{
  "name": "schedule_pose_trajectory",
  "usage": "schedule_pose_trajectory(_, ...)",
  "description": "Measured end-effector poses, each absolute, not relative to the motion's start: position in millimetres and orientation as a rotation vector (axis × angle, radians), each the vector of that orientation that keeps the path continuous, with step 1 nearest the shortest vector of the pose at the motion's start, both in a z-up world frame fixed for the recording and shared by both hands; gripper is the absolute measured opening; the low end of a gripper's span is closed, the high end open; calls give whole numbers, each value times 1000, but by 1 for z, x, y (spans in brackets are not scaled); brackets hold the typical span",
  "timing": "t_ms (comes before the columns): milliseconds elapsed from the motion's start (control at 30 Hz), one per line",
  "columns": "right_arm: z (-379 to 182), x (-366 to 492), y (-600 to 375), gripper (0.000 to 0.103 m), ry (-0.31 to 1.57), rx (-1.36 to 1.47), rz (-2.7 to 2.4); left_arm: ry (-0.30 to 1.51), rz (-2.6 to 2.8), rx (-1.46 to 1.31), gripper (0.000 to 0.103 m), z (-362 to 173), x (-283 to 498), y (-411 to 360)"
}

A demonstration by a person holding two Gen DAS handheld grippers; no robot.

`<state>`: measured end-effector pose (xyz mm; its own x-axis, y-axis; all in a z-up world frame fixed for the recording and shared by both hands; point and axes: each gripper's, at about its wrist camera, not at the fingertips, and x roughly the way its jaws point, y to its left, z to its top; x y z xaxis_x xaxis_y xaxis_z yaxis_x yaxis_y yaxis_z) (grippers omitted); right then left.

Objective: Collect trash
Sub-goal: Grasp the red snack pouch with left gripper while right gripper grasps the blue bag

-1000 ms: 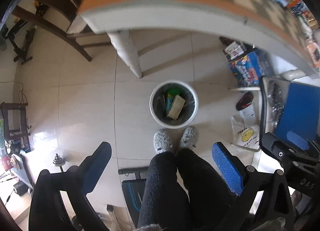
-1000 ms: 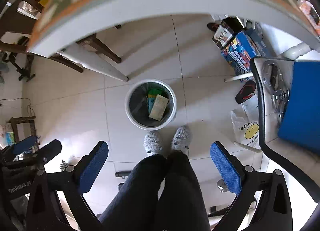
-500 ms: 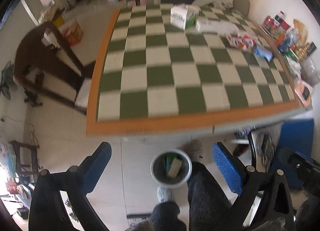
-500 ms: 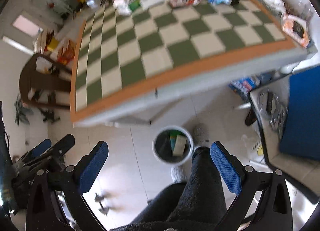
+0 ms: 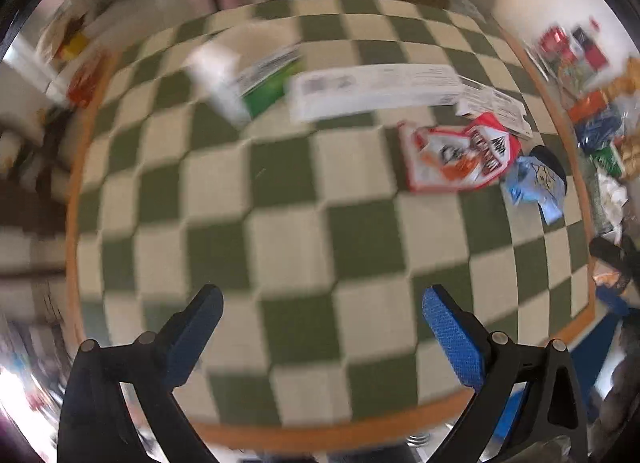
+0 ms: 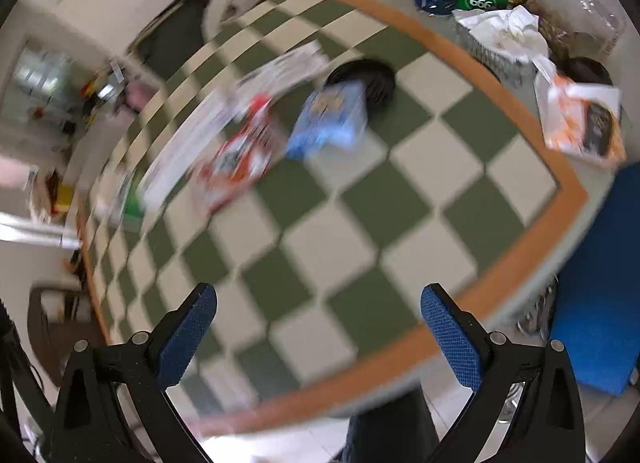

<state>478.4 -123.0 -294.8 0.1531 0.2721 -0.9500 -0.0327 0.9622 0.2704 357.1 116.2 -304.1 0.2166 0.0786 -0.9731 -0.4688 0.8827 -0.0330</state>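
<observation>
Both views are blurred by motion and look over a green-and-white checked table [image 5: 288, 231] [image 6: 360, 199]. Trash lies at its far side: a red-and-white wrapper [image 5: 456, 155] [image 6: 240, 151], a crumpled blue packet [image 5: 532, 183] [image 6: 328, 123] beside a black round thing [image 6: 376, 79], a long white paper [image 5: 372, 91] [image 6: 224, 119], and a white-and-green box [image 5: 248, 79]. My left gripper [image 5: 320, 299] is open above the table's near half, nothing between its fingers. My right gripper [image 6: 318, 297] is open over the near right corner, also empty.
Packets, cans and crumpled paper [image 6: 504, 31] crowd the table's right edge, with an orange-and-white bag [image 6: 584, 123] near the corner. A blue chair seat [image 6: 600, 283] stands right of the table. A dark wooden chair [image 6: 52, 319] is at the left.
Both grippers have swung up from the bin on the floor to above the tabletop. The bin and the person's slippers have left the views. Both stay open and empty.
</observation>
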Motion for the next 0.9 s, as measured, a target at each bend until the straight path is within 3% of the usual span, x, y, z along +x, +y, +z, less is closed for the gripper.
schedule_pose_trajectory(133,-331,551,-120,103,1451,259,180,1344,229,-97,102,-322,435,95)
schedule_pose_trajectory(233,-362,586,-111,93,1495,268,157,1369,149,63,102,-335,468,83)
schedule_pose_trajectory(333,-390,602,-102,71,1553,287,169,1403,32,186,102,-349,494,67)
schedule_pose_trajectory(367,-397,604,-100,54,1568,292,178,1420,-24,235,102,-356,503,59)
schedule_pose_trajectory(400,-401,604,-100,46,1567,320,195,1432,-83,267,102,-360,508,51)
schedule_pose_trajectory(500,-396,596,-108,33,1534,340,196,1456,-235,357,102,-370,521,30)
schedule_pose_trajectory(633,-392,586,-125,31,1538,346,191,1517,-335,399,102,-390,537,12)
schedule_pose_trajectory(800,-392,582,-139,31,1546,328,167,1495,-346,333,76,-384,538,9)
schedule_pose_trajectory(900,-389,583,-144,30,1535,325,161,1493,-334,269,67,-374,532,14)
